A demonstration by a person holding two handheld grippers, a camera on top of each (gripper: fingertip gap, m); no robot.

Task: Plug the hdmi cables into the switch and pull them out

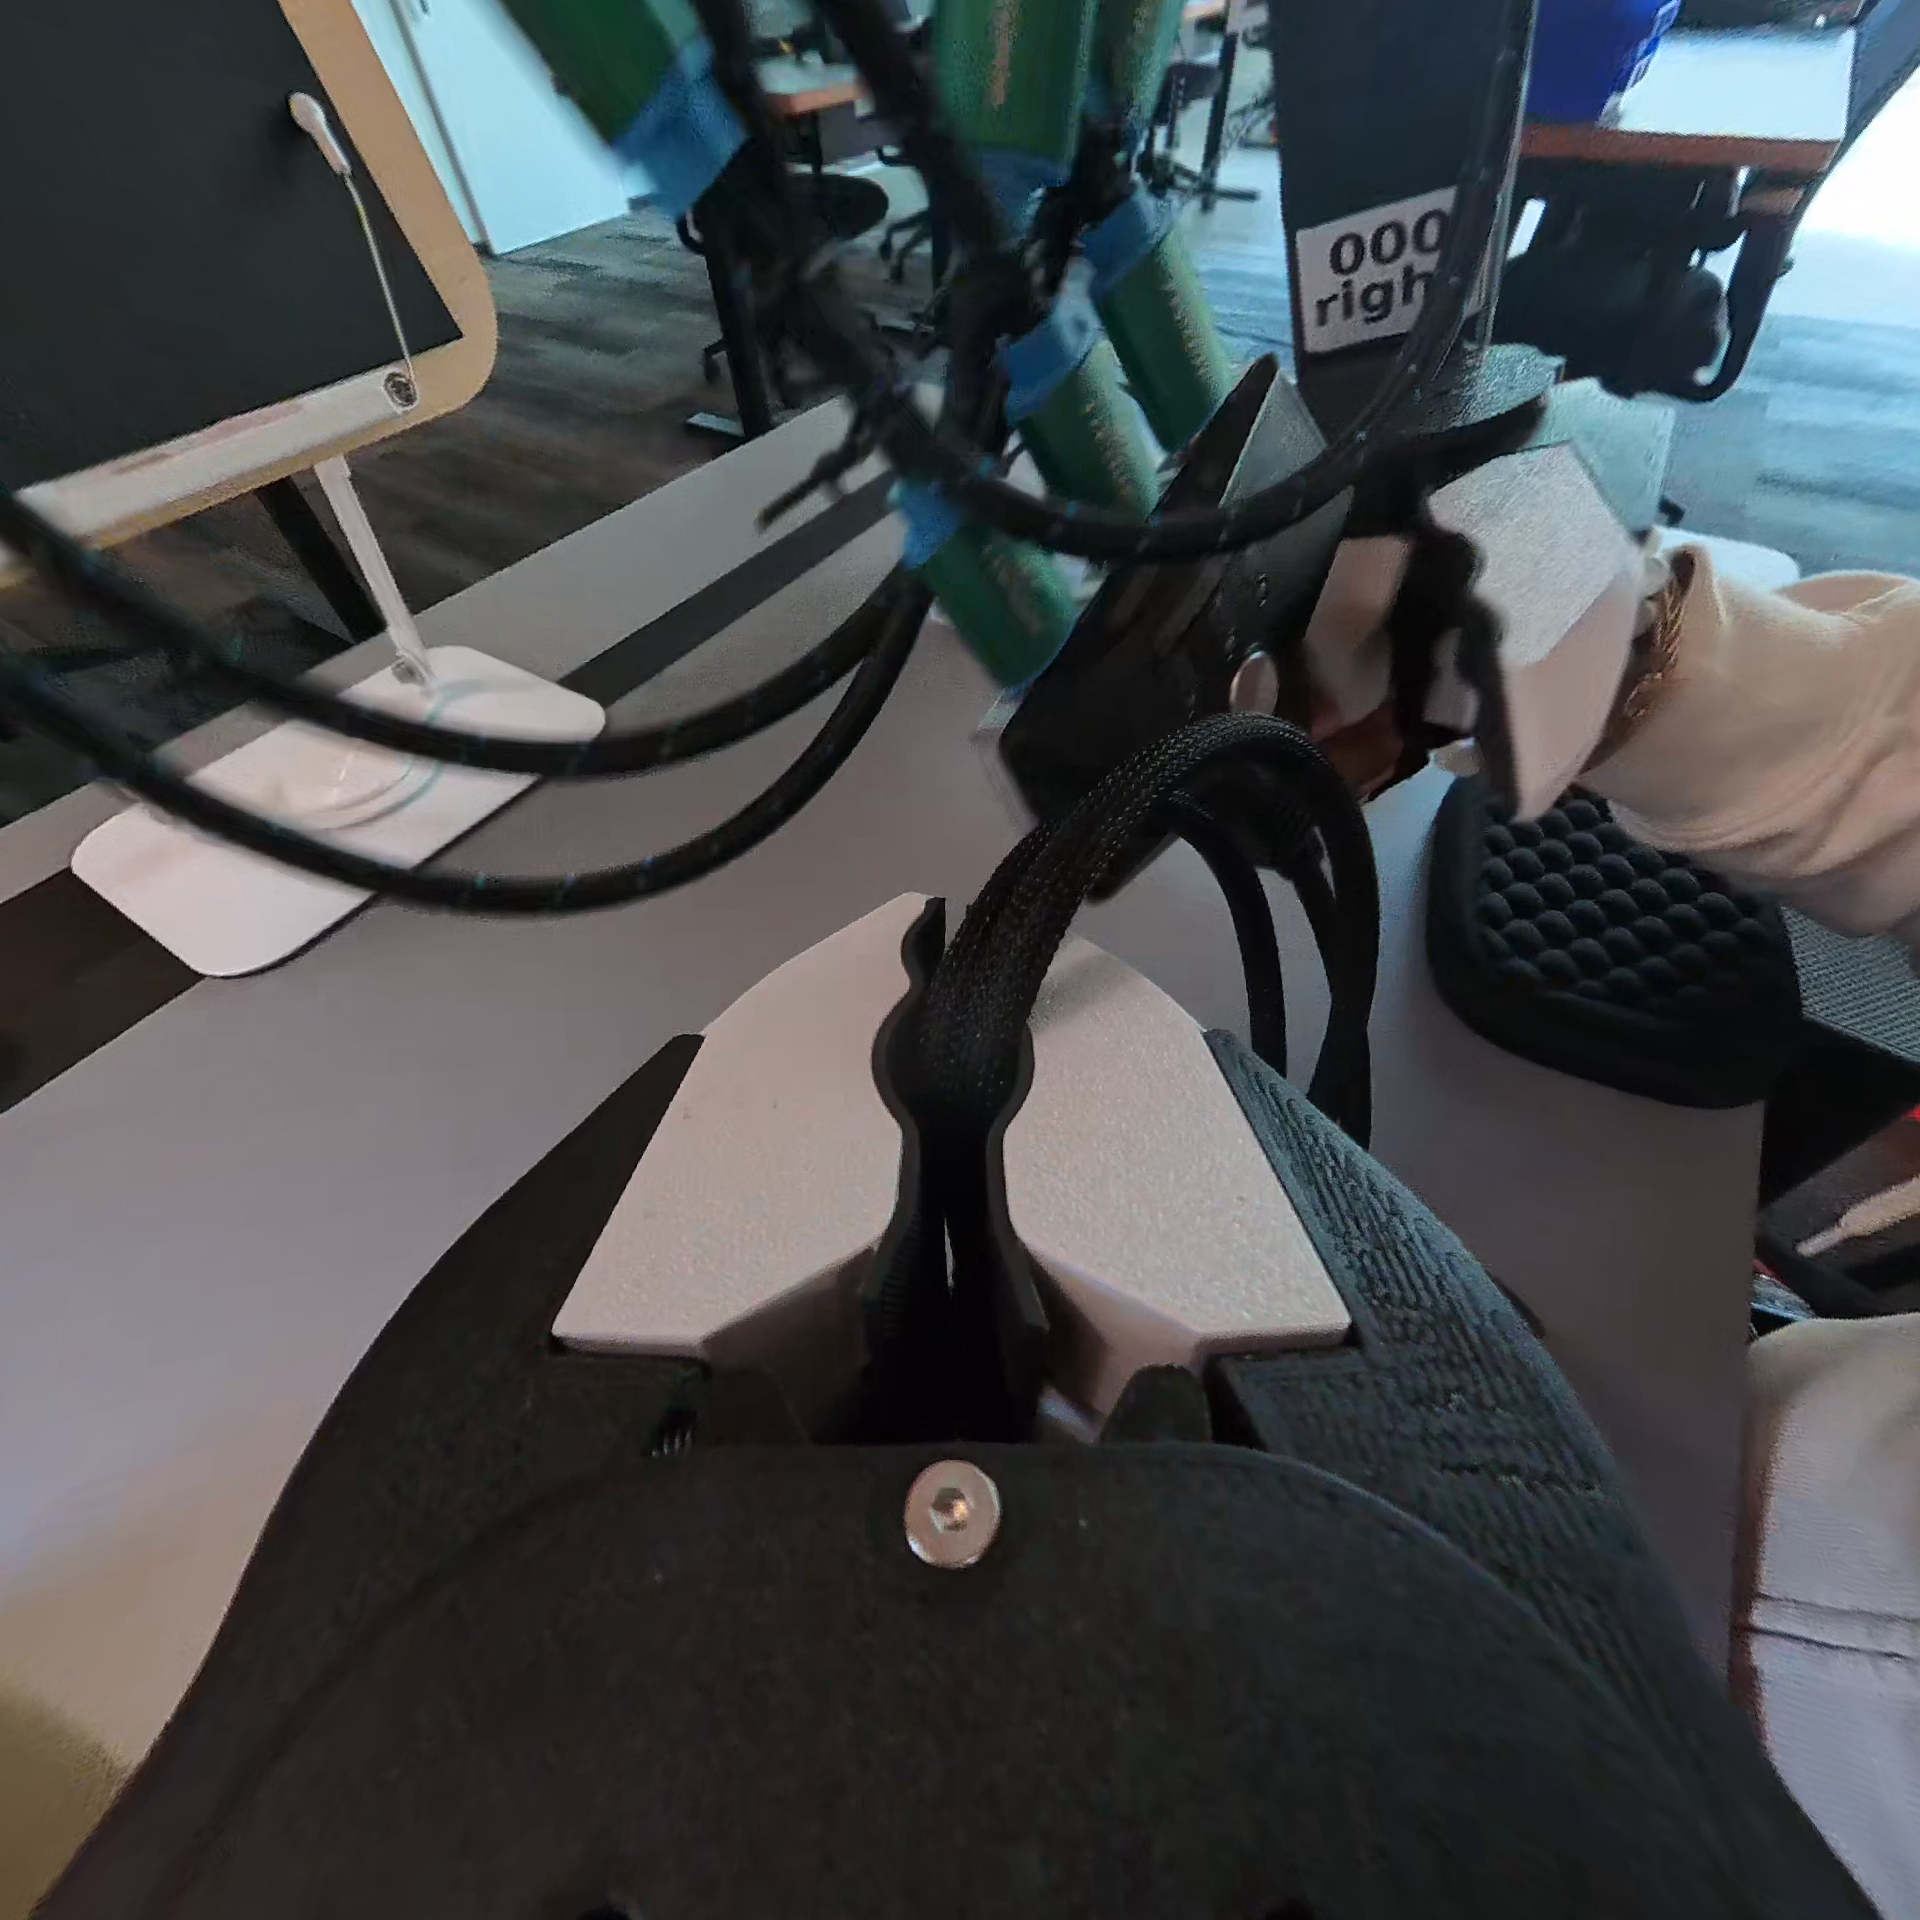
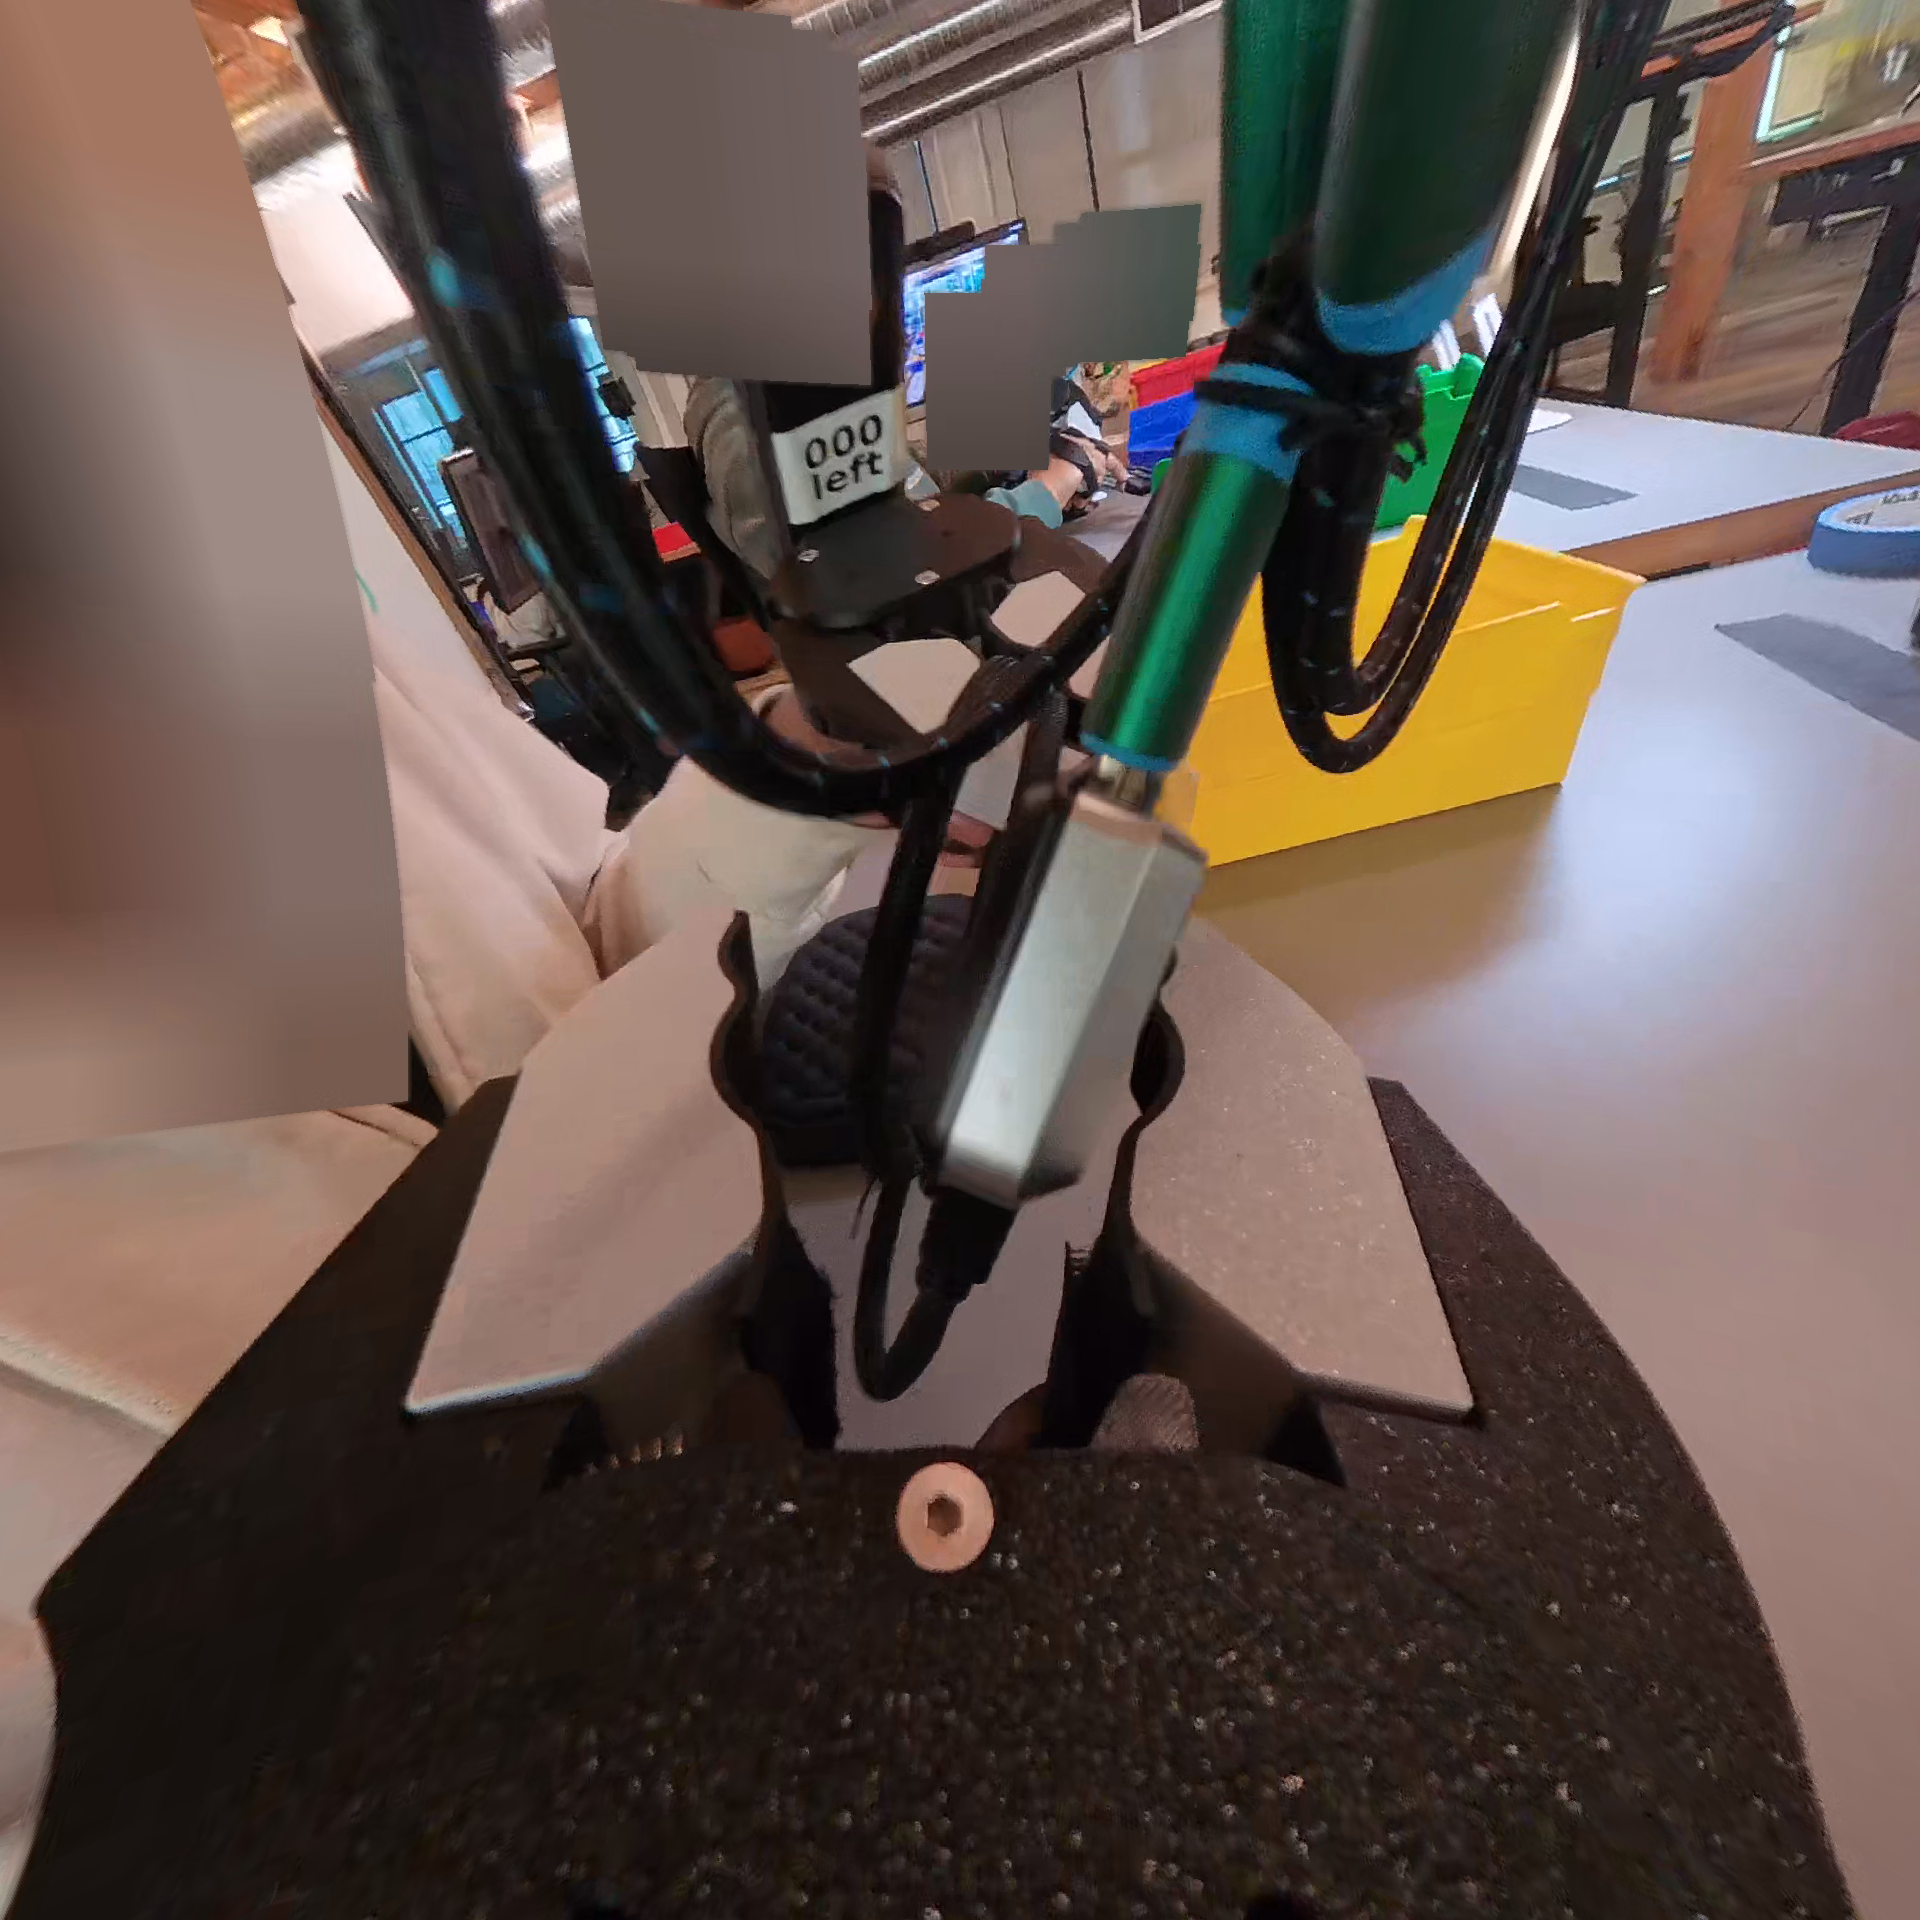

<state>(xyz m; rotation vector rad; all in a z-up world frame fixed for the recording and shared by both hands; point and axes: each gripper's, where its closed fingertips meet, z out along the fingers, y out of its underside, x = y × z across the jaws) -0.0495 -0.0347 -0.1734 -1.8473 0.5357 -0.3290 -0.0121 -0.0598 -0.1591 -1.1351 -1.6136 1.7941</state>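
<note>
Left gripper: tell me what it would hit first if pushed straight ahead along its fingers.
The left gripper, shut on the braided cable, points toward the black switch box held in the right gripper. That box looks like the first obstacle, though depth is hard to judge.

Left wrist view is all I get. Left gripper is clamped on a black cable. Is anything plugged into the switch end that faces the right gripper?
Observer: Yes. A black plug sits in that end of the switch, between the right gripper's fingers; its cable loops below.
Operator: What is on the table past the switch?
Observer: A yellow bin, on the table behind it.
Operator: Anything else there?
Observer: A blue tape roll, farther back at the right edge.
</note>
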